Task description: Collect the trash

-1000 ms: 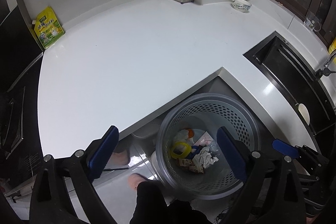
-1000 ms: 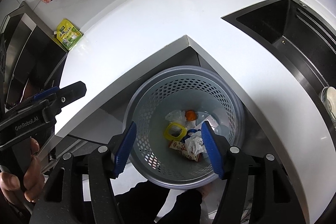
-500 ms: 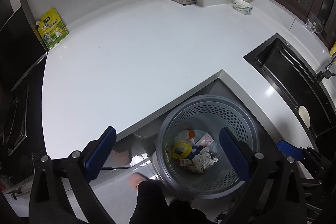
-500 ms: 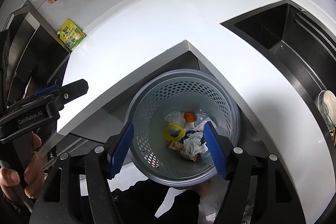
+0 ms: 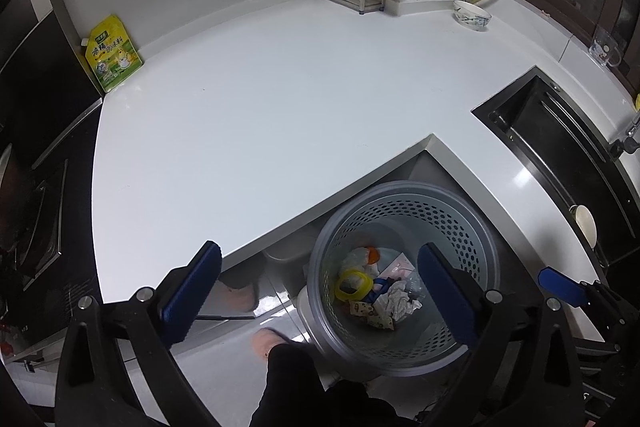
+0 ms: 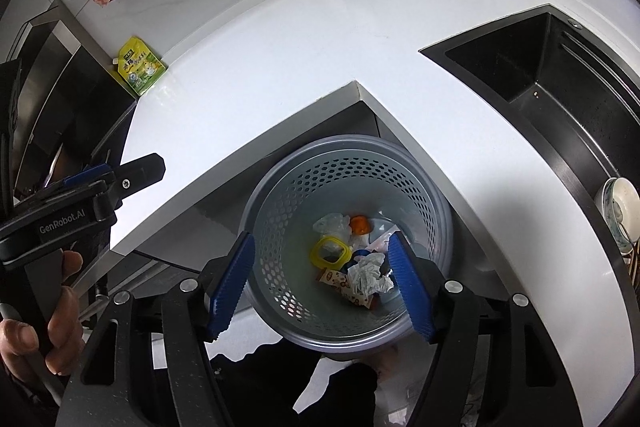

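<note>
We hold both tools over the grey perforated bin (image 6: 348,243) on the floor below the worktop (image 5: 260,131) corner. Left tool (image 5: 320,291) and right tool (image 6: 320,283) both spread, nothing pinched. Trash lies in the bin: crumpled tissue (image 6: 366,273), yellow ring (image 6: 330,251), orange cap (image 6: 360,225).

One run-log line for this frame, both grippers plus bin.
left gripper: open, empty | right gripper: open, empty, above bin | bin: on floor, holds trash | counter: green pouch, bowl

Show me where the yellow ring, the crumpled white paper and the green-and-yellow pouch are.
yellow ring (image 6: 330,251): right wrist view, on its left band.
crumpled white paper (image 6: 366,273): right wrist view, middle of the wad.
green-and-yellow pouch (image 5: 112,55): left wrist view, centre of its printed front.
</note>
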Tool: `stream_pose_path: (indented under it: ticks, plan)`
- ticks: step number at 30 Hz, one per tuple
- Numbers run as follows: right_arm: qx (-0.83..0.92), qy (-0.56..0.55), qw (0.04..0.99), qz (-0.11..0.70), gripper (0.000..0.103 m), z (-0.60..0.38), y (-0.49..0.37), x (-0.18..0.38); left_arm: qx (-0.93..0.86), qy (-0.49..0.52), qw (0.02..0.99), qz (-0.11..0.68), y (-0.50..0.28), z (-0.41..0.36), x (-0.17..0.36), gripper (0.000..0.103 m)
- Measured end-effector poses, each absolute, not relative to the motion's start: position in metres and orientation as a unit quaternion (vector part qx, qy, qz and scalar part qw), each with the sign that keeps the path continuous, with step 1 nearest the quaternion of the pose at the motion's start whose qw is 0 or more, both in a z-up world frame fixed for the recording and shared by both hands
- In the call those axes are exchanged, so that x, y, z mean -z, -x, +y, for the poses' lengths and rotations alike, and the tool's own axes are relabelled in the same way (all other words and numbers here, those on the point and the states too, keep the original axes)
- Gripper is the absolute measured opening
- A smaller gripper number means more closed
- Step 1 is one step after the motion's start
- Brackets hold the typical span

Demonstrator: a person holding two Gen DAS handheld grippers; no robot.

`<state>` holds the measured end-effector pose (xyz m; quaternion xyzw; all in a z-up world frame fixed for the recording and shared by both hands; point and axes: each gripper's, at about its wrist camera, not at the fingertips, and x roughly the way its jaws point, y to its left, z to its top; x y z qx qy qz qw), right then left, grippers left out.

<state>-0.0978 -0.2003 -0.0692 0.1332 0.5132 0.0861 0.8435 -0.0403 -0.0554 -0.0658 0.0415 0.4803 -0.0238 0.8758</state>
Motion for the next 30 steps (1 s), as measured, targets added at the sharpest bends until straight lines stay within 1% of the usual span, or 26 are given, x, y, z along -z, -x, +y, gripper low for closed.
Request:
stream_pose_path:
  ticks: [30]
  plan:
    - [-0.085,-0.131,0.845,0.512,0.066,-0.1996,0.1003,0.0709,0.023,-0.047,0.876,0.480,0.0445,-0.0572,0.0658,0.097]
